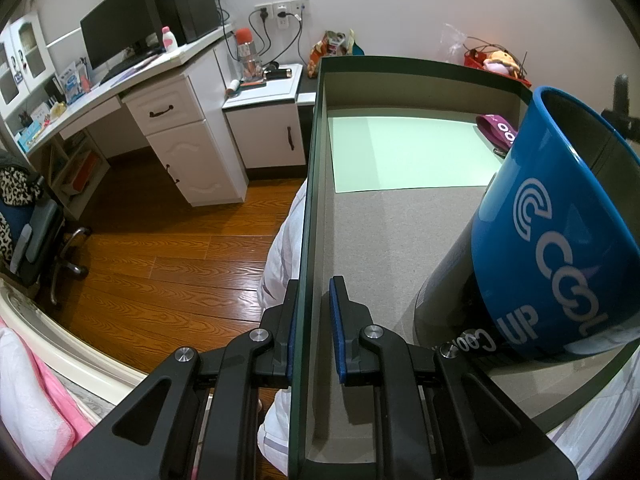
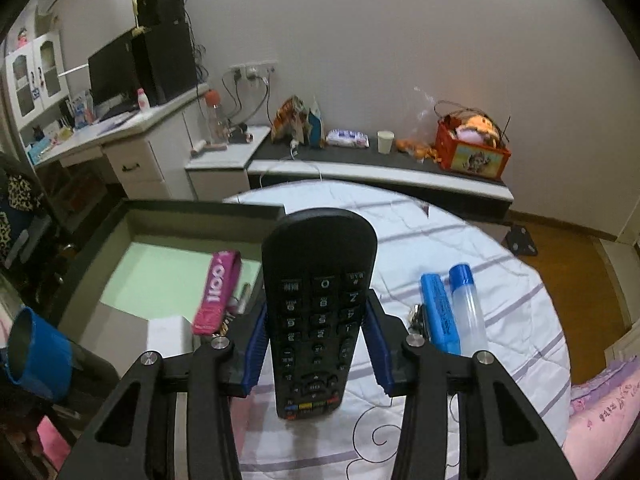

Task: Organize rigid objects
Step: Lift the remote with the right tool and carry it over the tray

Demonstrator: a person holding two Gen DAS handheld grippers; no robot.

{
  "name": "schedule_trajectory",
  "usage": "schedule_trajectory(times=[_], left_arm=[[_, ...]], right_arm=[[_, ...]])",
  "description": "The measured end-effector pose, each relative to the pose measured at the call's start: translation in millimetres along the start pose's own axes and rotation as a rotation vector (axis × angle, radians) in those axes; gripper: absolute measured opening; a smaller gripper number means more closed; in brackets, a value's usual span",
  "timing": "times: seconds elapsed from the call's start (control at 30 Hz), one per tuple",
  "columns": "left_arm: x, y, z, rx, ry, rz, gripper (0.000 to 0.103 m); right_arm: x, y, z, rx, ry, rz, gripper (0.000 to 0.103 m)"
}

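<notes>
My left gripper [image 1: 314, 332] is shut on the left wall of a dark green box [image 1: 310, 184], one pad on each side of the thin wall. Inside the box lie a blue mug [image 1: 560, 224] tilted on a dark cylinder, a magenta strap [image 1: 498, 130] and a pale green sheet [image 1: 408, 154]. My right gripper [image 2: 318, 340] is shut on a black remote control [image 2: 318, 304], held lifted above the bed with its top end pointing away. The same box [image 2: 96, 240], strap [image 2: 218, 290] and mug [image 2: 38, 354] show at left in the right wrist view.
On the white quilt [image 2: 500, 292] to the right lie a blue stapler-like item [image 2: 440, 308] and a clear tube with a blue cap [image 2: 468, 304]. A white desk [image 1: 168, 120] with monitor stands left, over wooden floor. A red toy basket [image 2: 472, 152] sits on a low dark shelf.
</notes>
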State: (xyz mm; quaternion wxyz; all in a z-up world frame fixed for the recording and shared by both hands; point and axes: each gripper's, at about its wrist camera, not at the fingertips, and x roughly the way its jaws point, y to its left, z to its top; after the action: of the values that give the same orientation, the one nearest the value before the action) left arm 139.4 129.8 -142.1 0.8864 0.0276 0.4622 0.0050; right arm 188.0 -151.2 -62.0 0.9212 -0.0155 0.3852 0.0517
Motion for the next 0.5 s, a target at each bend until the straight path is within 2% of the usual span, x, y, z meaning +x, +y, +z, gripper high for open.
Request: schedule_trajectory(times=[0.3, 0.4, 0.5], left_arm=[[0.1, -0.3, -0.1, -0.001, 0.000, -0.001, 0.012], [0.4, -1.2, -0.2, 0.000, 0.001, 0.000, 0.012], [0.4, -1.2, -0.4, 0.000, 0.000, 0.000, 0.012]], right_arm=[[-38.4, 14.4, 16.3, -0.037, -0.120, 0.025, 0.044], [-51.9, 27.2, 19.9, -0.064, -0.151, 0.056, 0.044], [-54.6, 39.3, 20.9, -0.079, -0.140, 0.128, 0.044]])
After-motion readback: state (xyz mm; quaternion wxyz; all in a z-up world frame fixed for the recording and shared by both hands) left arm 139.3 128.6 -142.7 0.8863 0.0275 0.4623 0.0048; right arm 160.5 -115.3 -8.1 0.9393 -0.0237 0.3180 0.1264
